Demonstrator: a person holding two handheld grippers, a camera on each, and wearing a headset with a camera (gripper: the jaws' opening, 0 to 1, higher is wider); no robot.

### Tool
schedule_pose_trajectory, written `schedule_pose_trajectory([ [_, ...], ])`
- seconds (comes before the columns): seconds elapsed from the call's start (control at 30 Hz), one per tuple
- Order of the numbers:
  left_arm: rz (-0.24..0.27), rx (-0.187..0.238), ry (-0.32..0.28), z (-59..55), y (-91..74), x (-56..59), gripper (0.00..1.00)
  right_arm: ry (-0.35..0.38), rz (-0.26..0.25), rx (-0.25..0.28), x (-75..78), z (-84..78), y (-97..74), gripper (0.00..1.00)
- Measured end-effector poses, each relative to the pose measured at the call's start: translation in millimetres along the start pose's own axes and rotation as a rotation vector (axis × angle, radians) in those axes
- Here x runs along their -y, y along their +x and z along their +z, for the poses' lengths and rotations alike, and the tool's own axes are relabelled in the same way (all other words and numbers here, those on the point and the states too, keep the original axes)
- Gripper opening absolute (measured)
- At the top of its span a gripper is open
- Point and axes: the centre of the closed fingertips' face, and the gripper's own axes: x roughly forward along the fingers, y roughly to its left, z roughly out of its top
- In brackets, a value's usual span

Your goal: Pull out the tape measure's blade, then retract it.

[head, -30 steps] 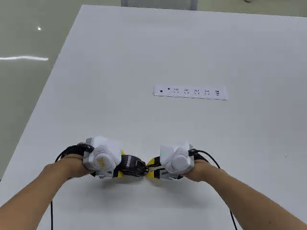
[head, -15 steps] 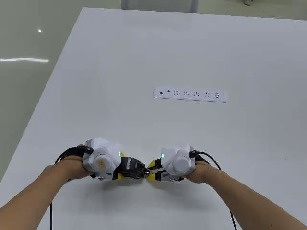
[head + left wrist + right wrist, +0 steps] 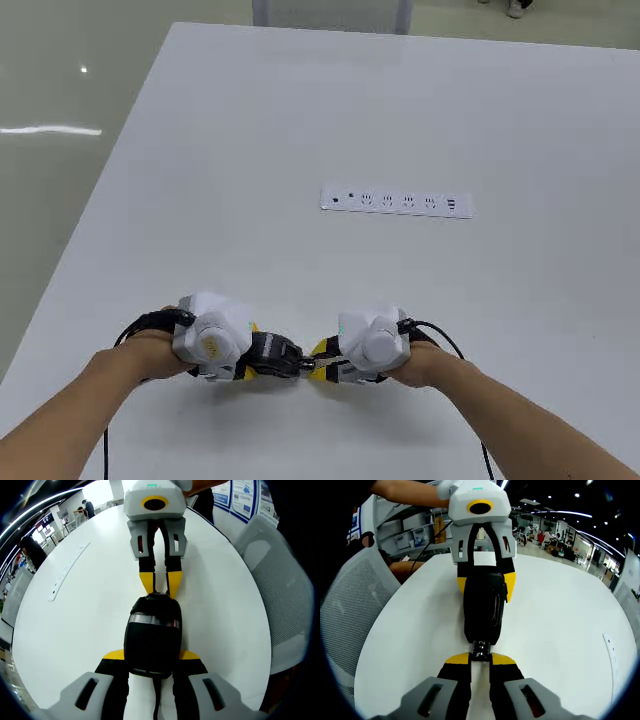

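Pale and nearly bare, the bench (image 3: 250,130) carries the action low in the head view. At lower left the left gripper (image 3: 250,352) is clamped across the black tape measure (image 3: 278,355); in its own view the yellow pads press against either side of the case, which points away along the jaws. Just right of the case mouth sits the blade hook (image 3: 307,362), and the right gripper (image 3: 318,361) is closed on it. The right gripper view shows the two yellow tips meeting around that small metal tab, right against the case.

No length of blade shows between case and hook, so we judge the blade is wound almost wholly inside its housing — the one thing here that contains anything. As things lie, both grips are set and the pull-out has hardly begun; drawing the blade out and letting it run back look to be what is left. Up and to the right lies a white power strip (image 3: 396,202), well apart from the grippers.
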Motion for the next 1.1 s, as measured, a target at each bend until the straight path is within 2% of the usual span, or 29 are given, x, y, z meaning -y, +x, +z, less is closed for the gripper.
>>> schedule_pose_trajectory([
  [1.1, -0.004, -0.001, -0.014, -5.5, 2.6, -1.7, 0.28, -0.007, 0.001, -0.013, -1.6, -9.2, -12.1, 0.12],
])
